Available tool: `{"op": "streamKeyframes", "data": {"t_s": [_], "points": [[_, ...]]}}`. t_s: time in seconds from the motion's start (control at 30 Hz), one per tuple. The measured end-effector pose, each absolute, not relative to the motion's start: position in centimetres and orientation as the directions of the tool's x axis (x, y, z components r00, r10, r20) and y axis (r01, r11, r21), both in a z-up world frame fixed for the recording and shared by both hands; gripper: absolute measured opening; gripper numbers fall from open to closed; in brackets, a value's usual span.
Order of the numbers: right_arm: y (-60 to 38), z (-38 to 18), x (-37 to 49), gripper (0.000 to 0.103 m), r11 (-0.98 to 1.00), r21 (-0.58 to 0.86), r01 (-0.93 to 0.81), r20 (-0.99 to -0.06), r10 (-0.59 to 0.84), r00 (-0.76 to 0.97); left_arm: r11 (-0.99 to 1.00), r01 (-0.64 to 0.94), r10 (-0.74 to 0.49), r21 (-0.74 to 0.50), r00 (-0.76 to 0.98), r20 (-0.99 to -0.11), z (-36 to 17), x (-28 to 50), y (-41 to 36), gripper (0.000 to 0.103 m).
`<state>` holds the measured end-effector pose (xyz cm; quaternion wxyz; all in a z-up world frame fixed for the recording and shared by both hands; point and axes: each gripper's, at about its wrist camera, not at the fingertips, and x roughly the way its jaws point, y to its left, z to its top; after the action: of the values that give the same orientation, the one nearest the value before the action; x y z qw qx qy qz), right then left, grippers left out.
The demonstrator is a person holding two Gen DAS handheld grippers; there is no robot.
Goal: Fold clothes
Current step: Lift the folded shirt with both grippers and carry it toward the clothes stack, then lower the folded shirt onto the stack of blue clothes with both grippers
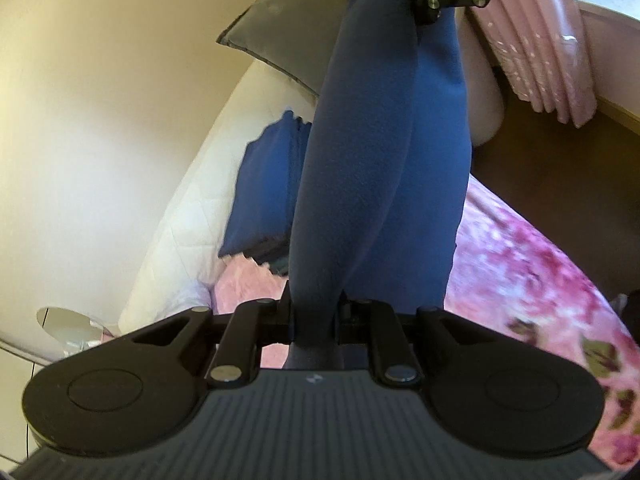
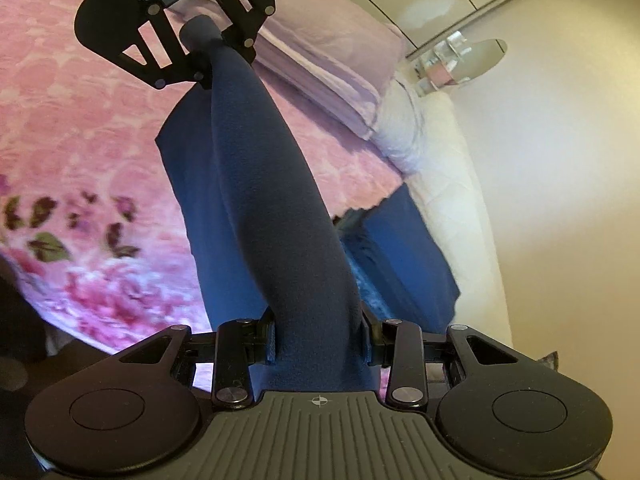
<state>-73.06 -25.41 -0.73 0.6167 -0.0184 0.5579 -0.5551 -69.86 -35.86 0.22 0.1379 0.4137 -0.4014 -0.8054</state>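
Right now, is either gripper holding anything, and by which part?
Both hold the same blue garment, stretched between them above the bed. The left gripper is shut on one bunched end, the right gripper on the other.

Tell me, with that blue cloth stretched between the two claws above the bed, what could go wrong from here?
1. The blue cloth is bunched into a rope between the left gripper and the right gripper, so it may fold unevenly.
2. Each grips only a narrow end; a tug could pull one free.
3. Lowered carelessly, it might knock the folded blue stack on the floral bedspread.
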Motion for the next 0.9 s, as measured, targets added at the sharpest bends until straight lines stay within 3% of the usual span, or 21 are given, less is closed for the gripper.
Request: {"op": "streamKeyframes", "data": {"t_s": [0.5, 0.9], "points": [[-37.0, 6.1, -85.6, 0.036, 0.288, -0.718, 0.634, -0.567, -0.770, -0.293, -0.538, -0.036, -0.596, 0.842, -0.690, -0.410, 7.3, -81.2, -48.7, 0.014], [-52.3, 7.4, -104.4, 0.036, 0.344, -0.755, 0.558, -0.503, -0.850, -0.157, -0.485, 0.092, -0.746, 0.869, -0.563, -0.357, 8.8, -97.1, -62.1, 0.014]]}}
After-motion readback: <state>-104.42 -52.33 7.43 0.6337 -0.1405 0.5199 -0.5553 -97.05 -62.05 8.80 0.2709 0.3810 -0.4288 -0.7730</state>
